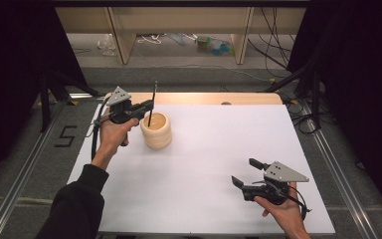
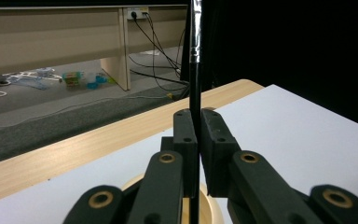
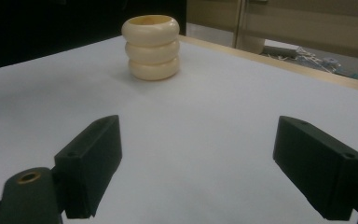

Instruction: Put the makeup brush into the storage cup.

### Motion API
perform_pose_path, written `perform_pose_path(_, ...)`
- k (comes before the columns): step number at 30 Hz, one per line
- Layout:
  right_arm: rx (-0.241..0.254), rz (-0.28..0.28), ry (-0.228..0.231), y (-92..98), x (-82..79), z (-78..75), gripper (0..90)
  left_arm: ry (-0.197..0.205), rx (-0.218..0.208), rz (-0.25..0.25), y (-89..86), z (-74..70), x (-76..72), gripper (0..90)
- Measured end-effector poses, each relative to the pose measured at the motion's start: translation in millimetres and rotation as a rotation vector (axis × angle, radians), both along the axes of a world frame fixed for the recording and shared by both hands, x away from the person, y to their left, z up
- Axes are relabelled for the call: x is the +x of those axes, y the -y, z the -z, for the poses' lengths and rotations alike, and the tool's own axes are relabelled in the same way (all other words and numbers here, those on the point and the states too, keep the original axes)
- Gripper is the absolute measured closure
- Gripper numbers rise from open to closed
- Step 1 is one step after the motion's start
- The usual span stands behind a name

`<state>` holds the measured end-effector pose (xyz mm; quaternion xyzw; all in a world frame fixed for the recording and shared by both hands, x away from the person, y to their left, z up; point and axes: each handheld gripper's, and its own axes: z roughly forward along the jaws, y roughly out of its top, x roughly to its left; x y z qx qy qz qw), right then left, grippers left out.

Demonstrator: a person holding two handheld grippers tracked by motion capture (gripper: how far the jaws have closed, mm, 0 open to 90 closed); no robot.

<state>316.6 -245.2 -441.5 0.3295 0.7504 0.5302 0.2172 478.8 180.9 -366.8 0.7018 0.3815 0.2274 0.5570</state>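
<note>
Brush upright in left tongs above cream holder.

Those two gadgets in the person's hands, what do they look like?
Both are black pistol-shaped tools with two blocky black jaws. The left gripper and right gripper each carry a grey three-cornered plate on top and trail a black cable. Brass-coloured pins show at the jaw joints. The left arm wears a black sleeve.

Black sleeve, prob. dark cables.

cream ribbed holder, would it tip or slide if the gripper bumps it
The cream ribbed holder looks squat and wide-based, so probably slides rather than tips. Its smooth, rounded rings may slip in a grip. The paintbrush seems stiff.
</note>
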Motion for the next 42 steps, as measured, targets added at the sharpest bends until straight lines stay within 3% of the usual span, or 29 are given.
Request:
perform_pose_path(4,0.020,-0.007,0.005,-1.5,0.8,1.3,16.3,0.001,-0.009,-0.014,0.5,0.5,5.1,85.4)
perform_pose_path(20,0.020,-0.008,0.004,-1.5,0.9,1.4,16.3,-0.005,-0.015,-0.036,4.7,6.0,17.0,85.3)
perform_pose_path(22,0.010,-0.005,0.032,-0.7,2.1,1.5,16.3,-0.006,-0.018,-0.038,5.4,7.0,18.0,85.3)
perform_pose_path(25,0.019,-0.008,0.002,-1.5,0.9,1.6,16.3,-0.005,-0.015,-0.035,6.1,8.0,19.0,85.3)
perform_pose_path(26,0.007,-0.004,0.037,-0.6,2.4,1.6,16.3,-0.005,-0.022,-0.043,7.0,8.7,19.8,85.3)
perform_pose_path(29,0.010,-0.006,0.026,-0.8,2.1,1.5,16.3,-0.005,-0.024,-0.044,6.8,9.3,21.0,85.3)
perform_pose_path(30,0.019,-0.009,0.002,-1.6,0.9,1.6,16.3,-0.006,-0.026,-0.046,6.9,9.6,21.4,85.3)
perform_pose_path(33,0.008,-0.005,0.036,-0.6,2.4,1.6,16.3,-0.002,-0.027,-0.049,7.1,10.8,22.5,85.3)
perform_pose_path(34,0.019,-0.009,0.002,-1.6,0.9,1.5,16.3,-0.003,-0.023,-0.052,7.4,11.5,22.8,85.3)
perform_pose_path(40,0.018,-0.009,0.002,-1.6,0.9,1.6,16.3,-0.006,-0.023,-0.058,8.9,14.1,24.8,85.3)
perform_pose_path(41,0.006,-0.007,0.034,-0.6,2.4,1.7,16.3,-0.005,-0.020,-0.057,9.0,14.5,25.1,85.3)
perform_pose_path(42,0.006,-0.008,0.035,-0.7,2.5,1.6,16.3,-0.006,-0.024,-0.058,9.6,15.7,25.7,85.3)
